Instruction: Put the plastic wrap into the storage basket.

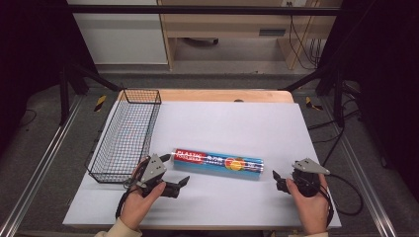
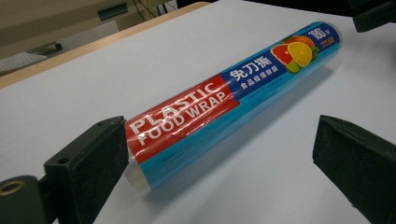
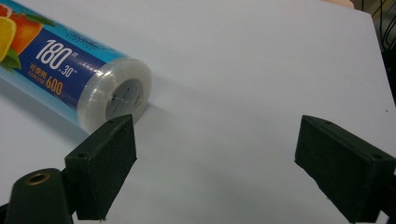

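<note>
A roll of plastic food wrap [image 1: 217, 163] with a red, blue and orange label lies crosswise on the white sheet [image 1: 237, 118]. My left gripper [image 1: 175, 169] is open at the roll's left end. In the left gripper view that end of the roll [image 2: 224, 107] lies between the jaws, close to the left one, and the left gripper [image 2: 217, 140] is not closed on it. My right gripper [image 1: 277, 180] is open just off the roll's right end. In the right gripper view the roll's clear end cap [image 3: 74, 79] sits just beyond the left jaw, and the right gripper [image 3: 219, 140] holds nothing.
A black wire basket [image 1: 142, 91] stands along the sheet's left side, just behind my left hand. The wooden table edge [image 1: 222, 95] runs behind the sheet. Cables trail right of the table. Bare sheet lies beyond the roll.
</note>
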